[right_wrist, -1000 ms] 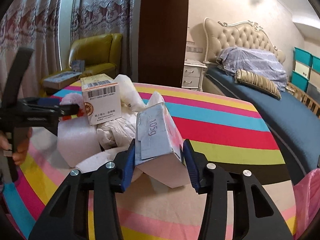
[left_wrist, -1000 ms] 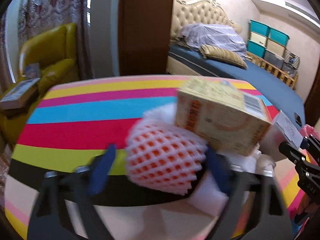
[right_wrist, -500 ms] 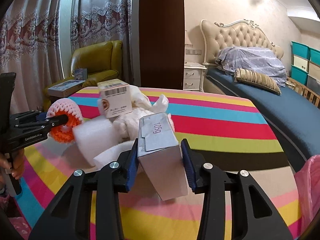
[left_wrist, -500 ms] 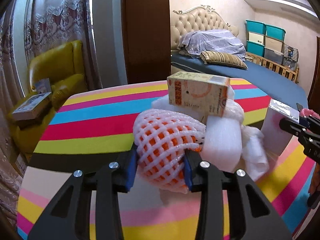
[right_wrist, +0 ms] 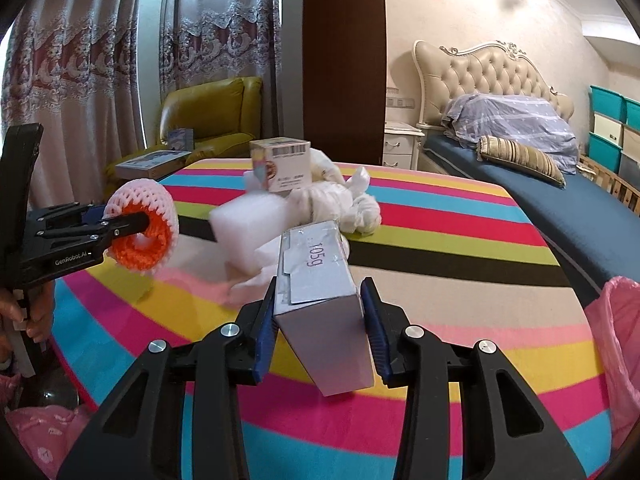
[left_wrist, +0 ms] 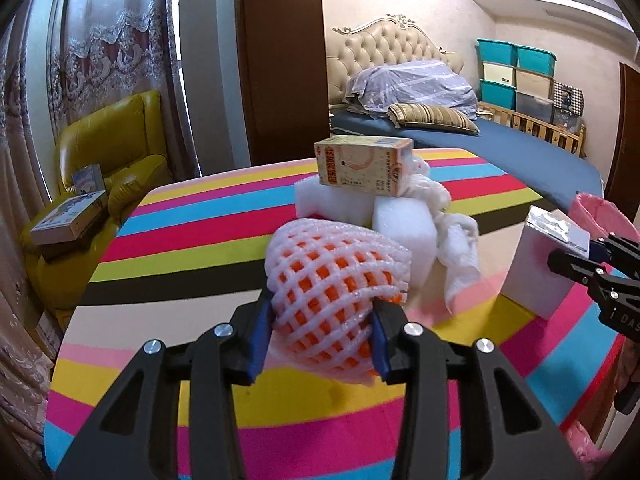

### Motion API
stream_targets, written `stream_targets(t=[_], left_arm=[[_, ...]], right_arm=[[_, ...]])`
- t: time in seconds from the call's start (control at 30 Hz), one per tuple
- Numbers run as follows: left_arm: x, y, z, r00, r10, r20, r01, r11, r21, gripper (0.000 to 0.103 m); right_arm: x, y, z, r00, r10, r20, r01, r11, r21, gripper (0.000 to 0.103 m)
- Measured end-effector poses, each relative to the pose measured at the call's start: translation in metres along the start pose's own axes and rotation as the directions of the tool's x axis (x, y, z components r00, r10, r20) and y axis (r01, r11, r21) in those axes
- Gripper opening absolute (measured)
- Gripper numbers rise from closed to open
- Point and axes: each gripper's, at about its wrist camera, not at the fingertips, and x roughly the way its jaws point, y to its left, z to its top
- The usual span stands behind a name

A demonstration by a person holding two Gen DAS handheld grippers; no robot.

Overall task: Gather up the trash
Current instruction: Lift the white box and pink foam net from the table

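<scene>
Two tongs are loaded: our left tongs squeeze a foam fruit net, and our right tongs clamp a grey carton. We hold both above the striped worktop, near the foam-and-box trash pile.

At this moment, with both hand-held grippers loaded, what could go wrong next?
The left hand-held gripper squeezes a soft foam fruit net, which could deform and slip free. The right hand-held gripper pinches the grey box with its lower part hanging tilted, so it may pivot out. The orange carton perches on foam blocks and could topple if bumped.
</scene>
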Motion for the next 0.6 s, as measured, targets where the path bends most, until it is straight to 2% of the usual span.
stream_targets(t=[0.23, 0.6], left_arm=[[-0.016, -0.017, -0.013, 0.999, -0.032, -0.023, 0.033, 0.999, 0.030, 0.041], [-0.021, -0.052, -0.013, 0.995, -0.096, -0.031, 0.098, 0.992, 0.076, 0.042]], right_arm=[[-0.022, 0.001, -0.010, 1.000, -0.003, 0.009, 0.003, 1.000, -0.002, 0.038], [-0.045, -0.009, -0.019, 0.999, -0.011, 0.031, 0.011, 1.000, 0.015, 0.037]])
